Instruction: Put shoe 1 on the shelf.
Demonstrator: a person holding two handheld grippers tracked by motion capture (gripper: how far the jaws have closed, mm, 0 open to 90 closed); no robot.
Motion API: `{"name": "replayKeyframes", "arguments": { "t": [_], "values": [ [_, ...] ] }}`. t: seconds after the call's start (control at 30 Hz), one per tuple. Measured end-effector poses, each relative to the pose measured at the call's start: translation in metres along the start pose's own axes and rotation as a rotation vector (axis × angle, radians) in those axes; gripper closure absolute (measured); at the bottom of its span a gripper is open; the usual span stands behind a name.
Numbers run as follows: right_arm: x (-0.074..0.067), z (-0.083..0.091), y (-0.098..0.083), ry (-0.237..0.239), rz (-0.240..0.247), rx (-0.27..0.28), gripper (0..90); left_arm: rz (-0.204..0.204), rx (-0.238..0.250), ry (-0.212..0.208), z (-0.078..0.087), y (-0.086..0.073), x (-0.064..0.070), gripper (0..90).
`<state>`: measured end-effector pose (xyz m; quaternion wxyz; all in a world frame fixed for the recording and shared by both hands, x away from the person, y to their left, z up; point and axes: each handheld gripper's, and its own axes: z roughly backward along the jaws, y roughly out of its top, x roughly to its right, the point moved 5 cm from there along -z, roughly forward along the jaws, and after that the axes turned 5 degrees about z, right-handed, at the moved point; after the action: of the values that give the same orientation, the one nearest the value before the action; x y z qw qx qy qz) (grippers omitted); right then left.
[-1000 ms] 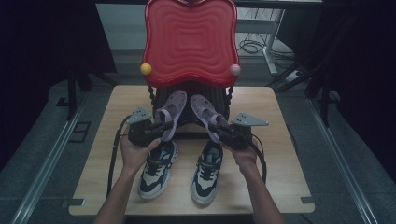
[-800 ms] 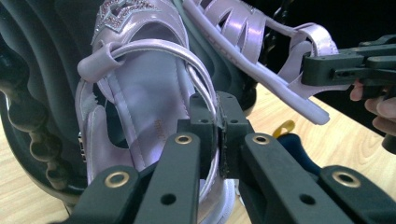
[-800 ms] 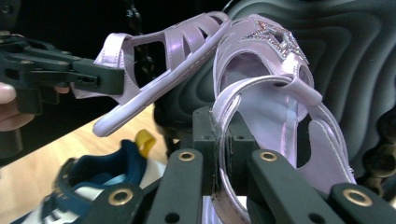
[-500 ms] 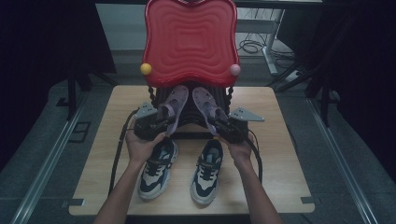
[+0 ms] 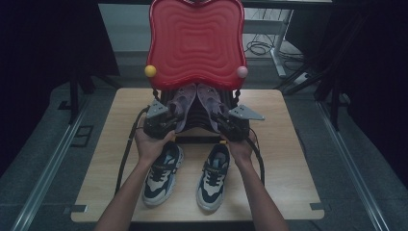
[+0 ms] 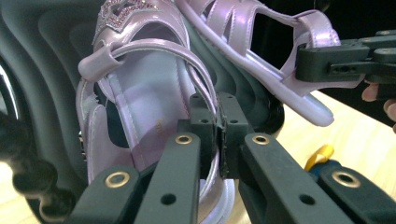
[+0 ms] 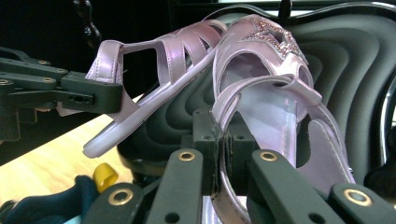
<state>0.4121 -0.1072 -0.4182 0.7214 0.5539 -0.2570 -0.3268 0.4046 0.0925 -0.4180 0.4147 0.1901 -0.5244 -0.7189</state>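
Two lilac sandals are lifted at once, the left sandal [image 5: 182,103] pinched by the left tool [image 5: 169,126] and the right sandal [image 5: 210,102] by the right tool [image 5: 225,129], each tilted toe-up toward the black ribbed stand [image 5: 195,120] just ahead of the tools. Gripping the thin heel strap [image 6: 205,100] looks like a way to carry each sandal without crushing it. Both tools are pressed almost together, with only the strap [image 7: 223,116] between the pads. Just behind the tools, a pair of sneakers [image 5: 163,173] sits on the tabletop [image 5: 288,159]. Above the stand rises a red wavy board [image 5: 195,41].
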Motion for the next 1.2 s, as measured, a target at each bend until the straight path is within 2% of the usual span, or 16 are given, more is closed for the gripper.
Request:
{"name": "replayKeyframes", "arguments": {
  "t": [0.17, 0.5, 0.77, 0.93, 1.2],
  "values": [
    [0.000, -0.009, 0.003, -0.026, 0.011, 0.001, 86.0, -0.018, 0.006, 0.022, -0.009, -0.002, -0.002, 87.4],
    [0.000, -0.024, 0.000, -0.057, 0.010, -0.003, 86.0, -0.015, 0.008, 0.049, -0.022, -0.006, -0.008, 87.4],
    [0.001, -0.034, -0.002, -0.089, 0.035, -0.006, 86.0, -0.015, 0.007, 0.080, -0.032, -0.005, -0.008, 87.4],
    [0.001, -0.040, 0.002, -0.112, 0.050, -0.001, 86.0, -0.034, 0.017, 0.106, -0.037, -0.002, -0.011, 87.4],
    [0.002, -0.053, 0.002, -0.141, 0.057, -0.003, 85.9, -0.032, 0.019, 0.109, -0.049, -0.004, -0.014, 87.4]
  ]
}}
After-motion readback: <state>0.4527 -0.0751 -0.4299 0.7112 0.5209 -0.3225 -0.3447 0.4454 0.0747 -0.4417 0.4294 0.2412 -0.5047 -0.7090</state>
